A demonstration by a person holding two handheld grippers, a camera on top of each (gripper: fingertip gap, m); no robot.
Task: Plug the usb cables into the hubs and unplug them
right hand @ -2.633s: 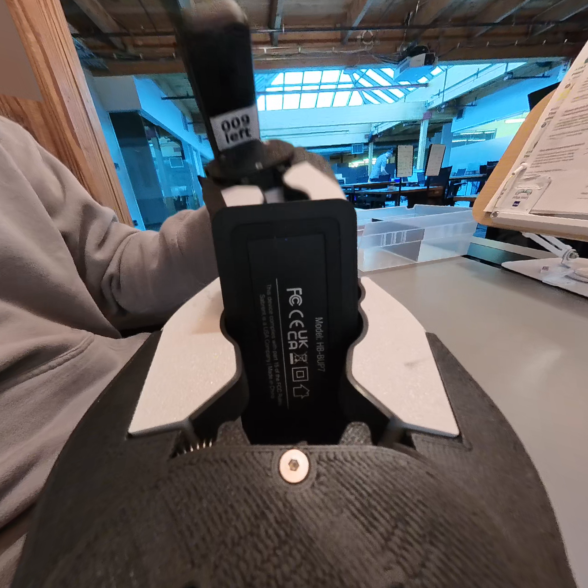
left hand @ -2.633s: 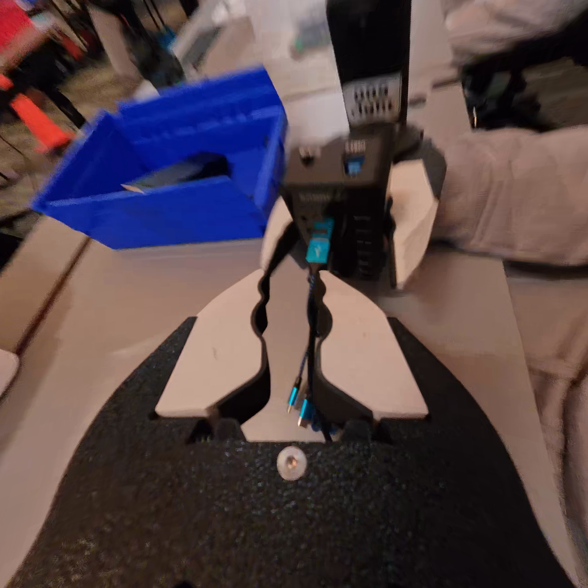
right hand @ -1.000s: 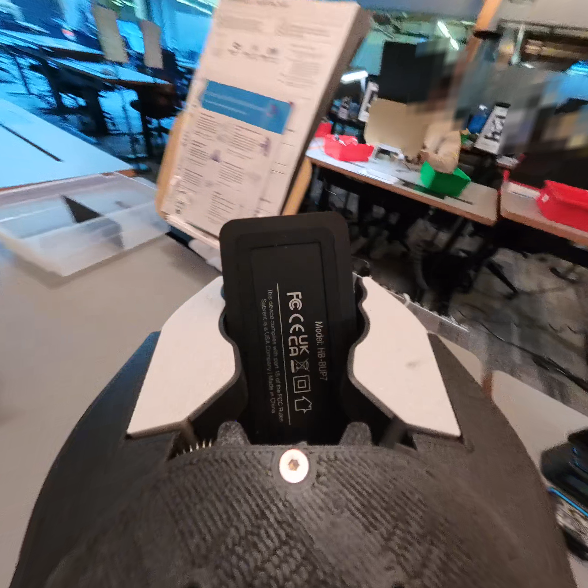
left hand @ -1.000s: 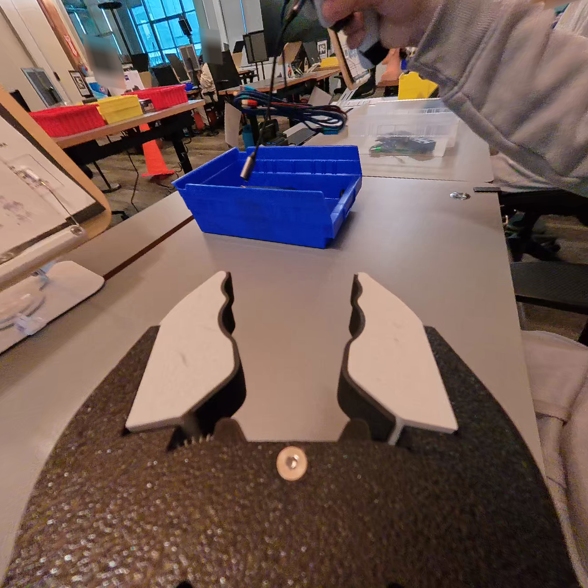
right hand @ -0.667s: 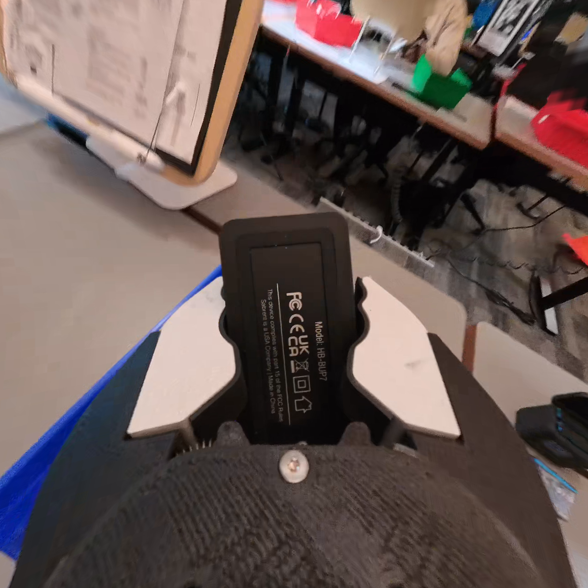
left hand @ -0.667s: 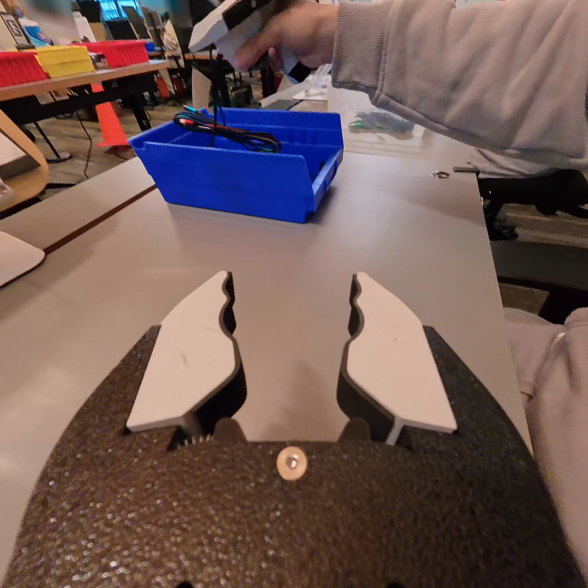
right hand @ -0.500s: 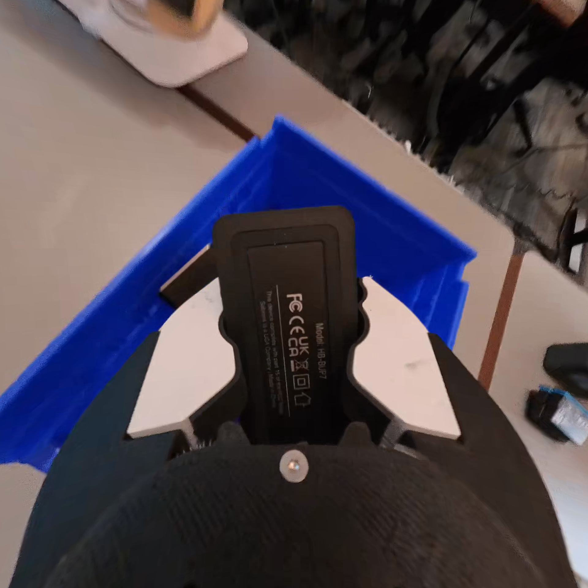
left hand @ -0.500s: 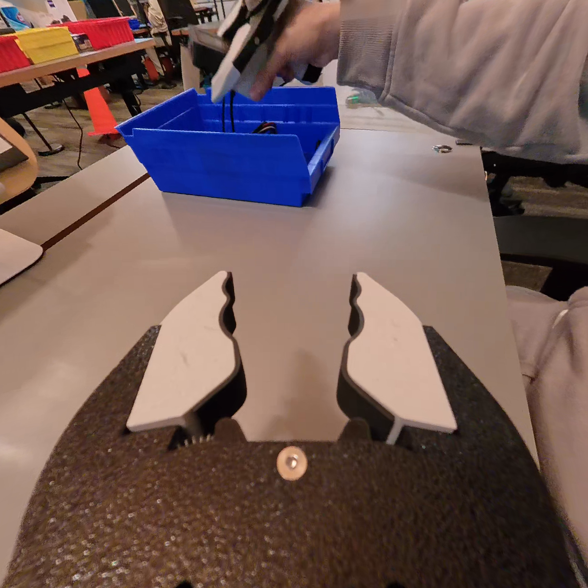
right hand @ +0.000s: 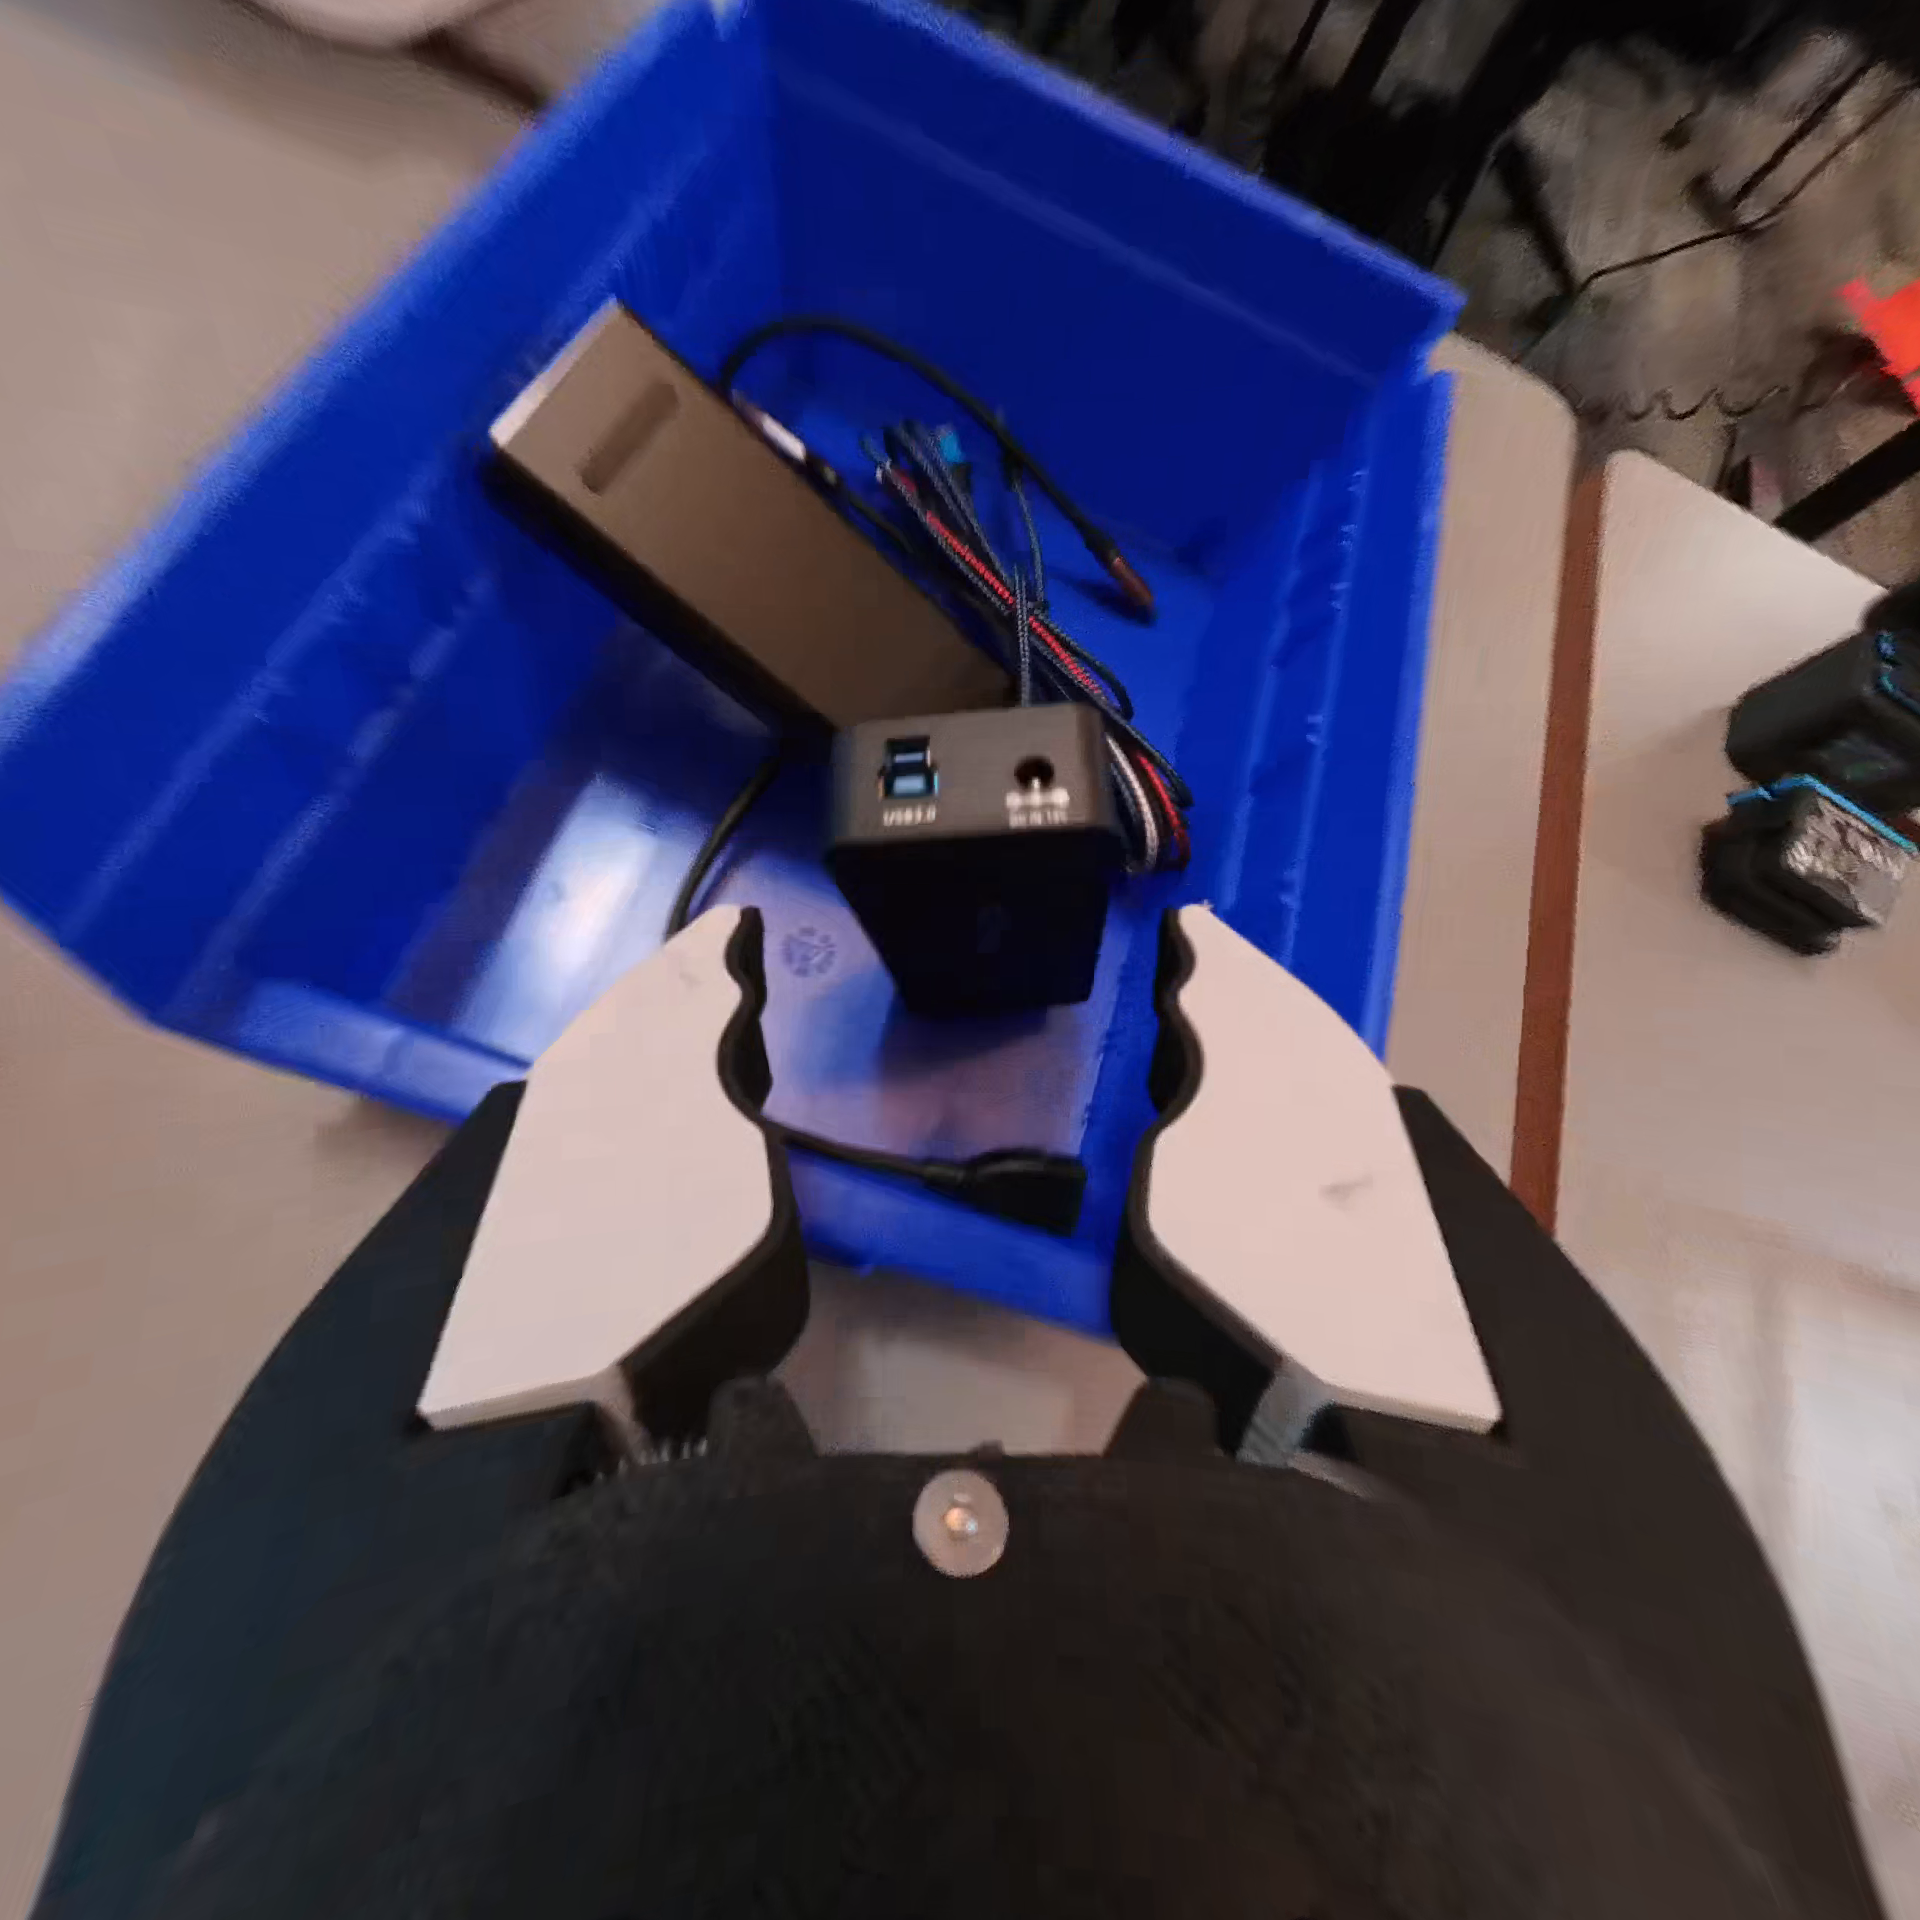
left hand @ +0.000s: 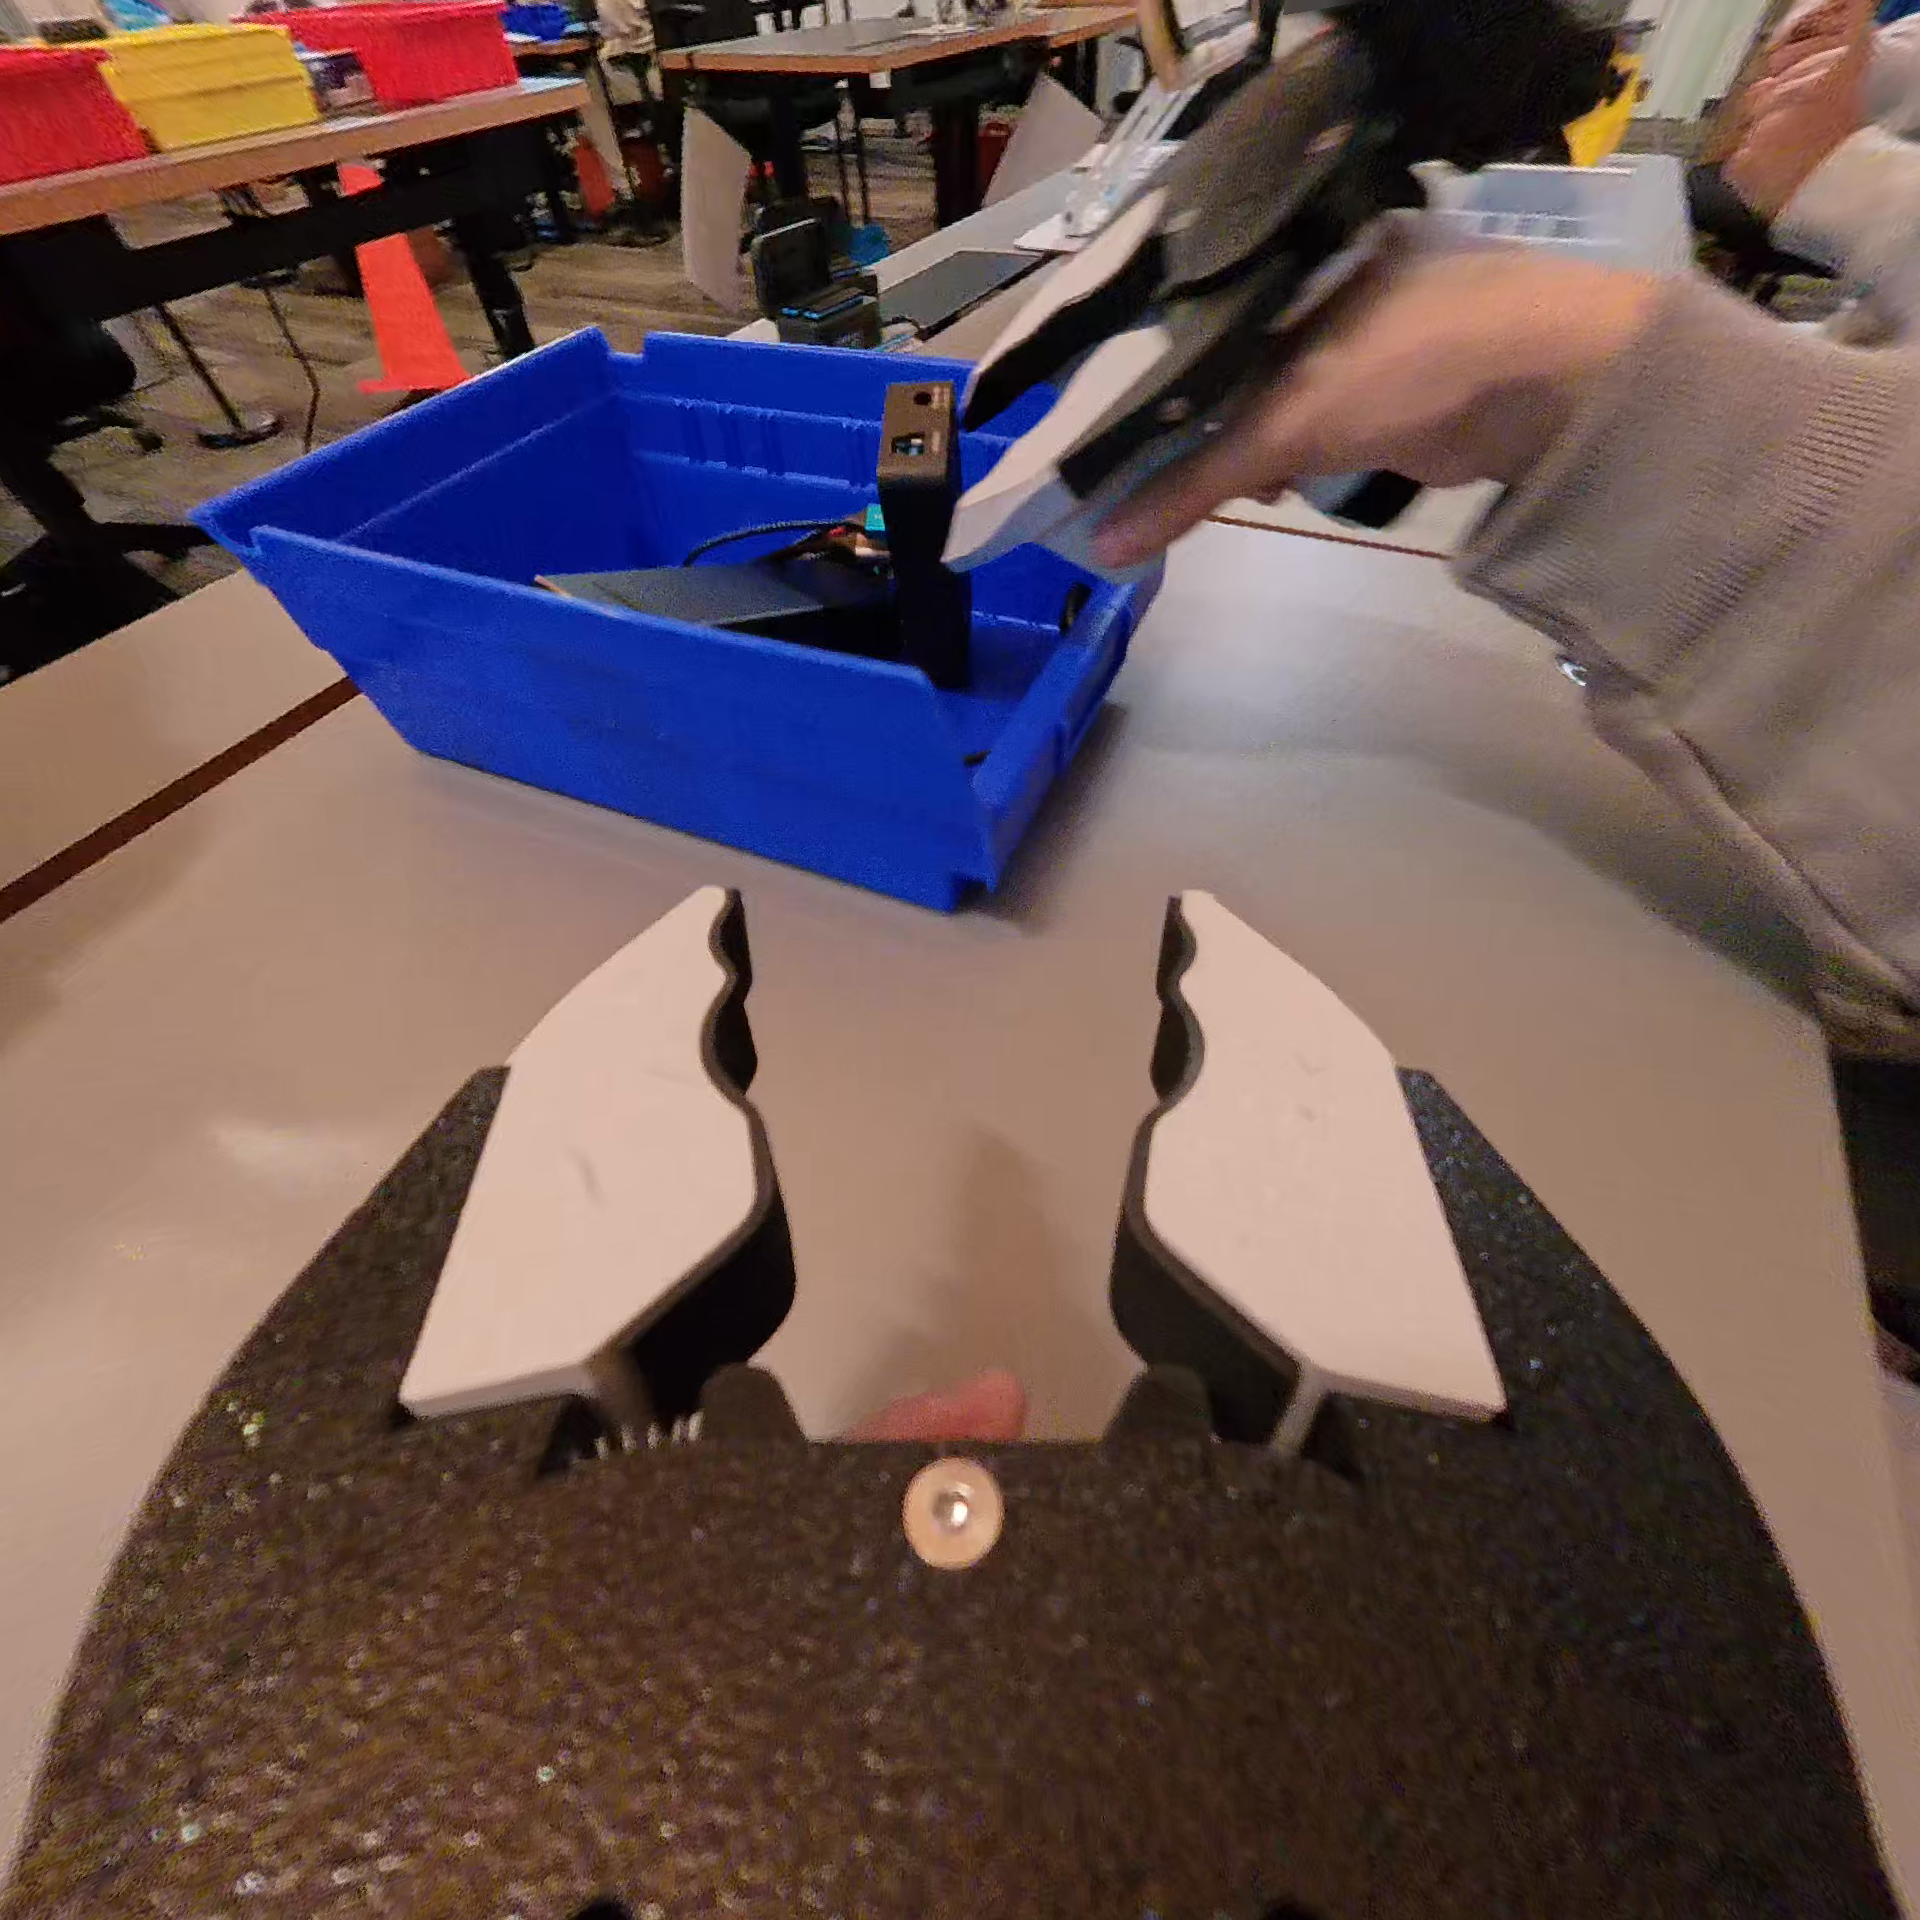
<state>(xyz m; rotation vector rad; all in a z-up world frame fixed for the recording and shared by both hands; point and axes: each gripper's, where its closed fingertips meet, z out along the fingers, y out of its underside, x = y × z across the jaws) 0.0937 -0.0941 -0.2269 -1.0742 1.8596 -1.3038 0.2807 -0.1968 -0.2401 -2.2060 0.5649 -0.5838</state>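
A black USB hub (right hand: 977,847) stands on end inside the blue bin (right hand: 312,831), near its right wall; it also shows upright in the left wrist view (left hand: 923,530). My right gripper (right hand: 961,935) is open just above the hub, apart from it; in the left wrist view it (left hand: 997,468) hovers over the bin. A flat grey hub (right hand: 727,540) and braided USB cables (right hand: 1049,613) lie in the bin. My left gripper (left hand: 951,909) is open and empty above the table, short of the bin (left hand: 665,727).
Grey table (left hand: 1351,883) around the bin. A person's sleeve (left hand: 1714,582) reaches in from the right. Black devices (right hand: 1818,810) sit on the neighbouring table. Red and yellow bins (left hand: 208,83) and an orange cone (left hand: 400,312) stand far behind.
My right gripper has swung over the blue bin, opened and let go of the black hub, which now stands in the bin. My left gripper stays open, having let go of the cable earlier.
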